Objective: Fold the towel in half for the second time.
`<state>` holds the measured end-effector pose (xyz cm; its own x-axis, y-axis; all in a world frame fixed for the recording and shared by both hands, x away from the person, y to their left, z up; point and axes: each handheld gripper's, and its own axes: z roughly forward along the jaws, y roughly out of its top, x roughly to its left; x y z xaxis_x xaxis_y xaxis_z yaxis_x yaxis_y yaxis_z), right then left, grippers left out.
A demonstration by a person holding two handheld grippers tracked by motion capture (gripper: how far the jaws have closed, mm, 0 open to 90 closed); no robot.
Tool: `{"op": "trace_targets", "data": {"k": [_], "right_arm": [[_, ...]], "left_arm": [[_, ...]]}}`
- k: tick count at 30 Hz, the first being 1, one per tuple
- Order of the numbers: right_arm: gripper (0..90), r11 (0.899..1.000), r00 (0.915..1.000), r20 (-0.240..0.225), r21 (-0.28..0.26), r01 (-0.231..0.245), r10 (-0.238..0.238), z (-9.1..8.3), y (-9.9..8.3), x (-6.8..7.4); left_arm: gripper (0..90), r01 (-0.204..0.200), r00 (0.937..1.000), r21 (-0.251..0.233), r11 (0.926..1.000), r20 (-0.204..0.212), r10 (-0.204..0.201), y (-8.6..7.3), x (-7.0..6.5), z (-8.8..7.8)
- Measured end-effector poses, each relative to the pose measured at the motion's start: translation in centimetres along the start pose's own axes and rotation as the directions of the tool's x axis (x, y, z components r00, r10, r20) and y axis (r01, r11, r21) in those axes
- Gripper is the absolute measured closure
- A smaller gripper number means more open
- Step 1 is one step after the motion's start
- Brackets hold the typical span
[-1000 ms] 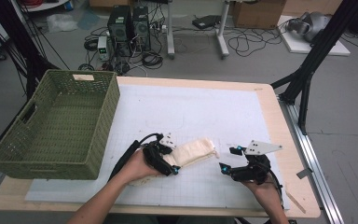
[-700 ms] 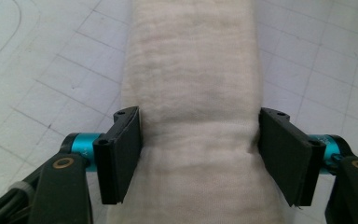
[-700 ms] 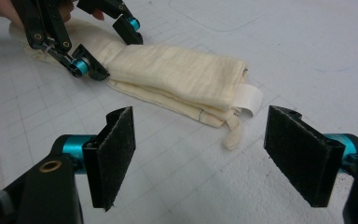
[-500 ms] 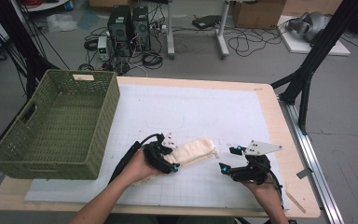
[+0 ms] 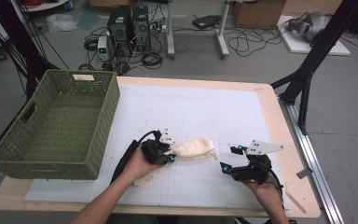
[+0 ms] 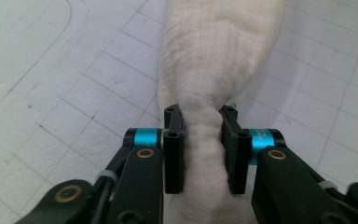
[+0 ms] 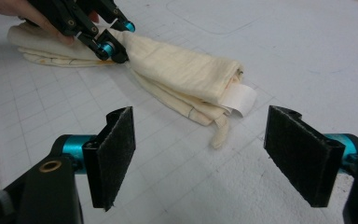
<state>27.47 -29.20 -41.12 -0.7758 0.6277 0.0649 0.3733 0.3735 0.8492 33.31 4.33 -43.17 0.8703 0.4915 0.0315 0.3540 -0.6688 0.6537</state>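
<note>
A white gridded mat (image 5: 200, 116) covers the wooden table (image 5: 279, 121), and on its left side stands my green woven basket (image 5: 56, 126), in which I can see nothing but its own weave. My left gripper (image 5: 167, 154) has just been closing its jaws, and its pads now pinch the folded cream cloth (image 5: 193, 149) lying on the mat near the front, right of the basket, bunching it between them. My right gripper (image 5: 227, 158) sits just beside the cloth's free end, jaws spread wide with nothing between them.
</note>
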Motion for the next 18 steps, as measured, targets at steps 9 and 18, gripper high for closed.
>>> {"op": "trace_targets", "data": {"k": [9, 18], "right_arm": [[24.3, 1.0, 1.0, 0.009, -0.015, -0.004, 0.004, -0.3, -0.1, -0.2], [24.3, 1.0, 0.9999, 0.012, -0.015, -0.009, 0.009, -0.4, -0.1, -0.2]], "left_arm": [[79.9, 0.032, 0.9981, -0.056, 0.9979, -0.052, -0.035, -0.1, -0.3, -0.8], [79.9, 0.06, 0.9929, -0.107, 0.9925, -0.096, -0.07, -0.6, 0.2, -2.5]]}}
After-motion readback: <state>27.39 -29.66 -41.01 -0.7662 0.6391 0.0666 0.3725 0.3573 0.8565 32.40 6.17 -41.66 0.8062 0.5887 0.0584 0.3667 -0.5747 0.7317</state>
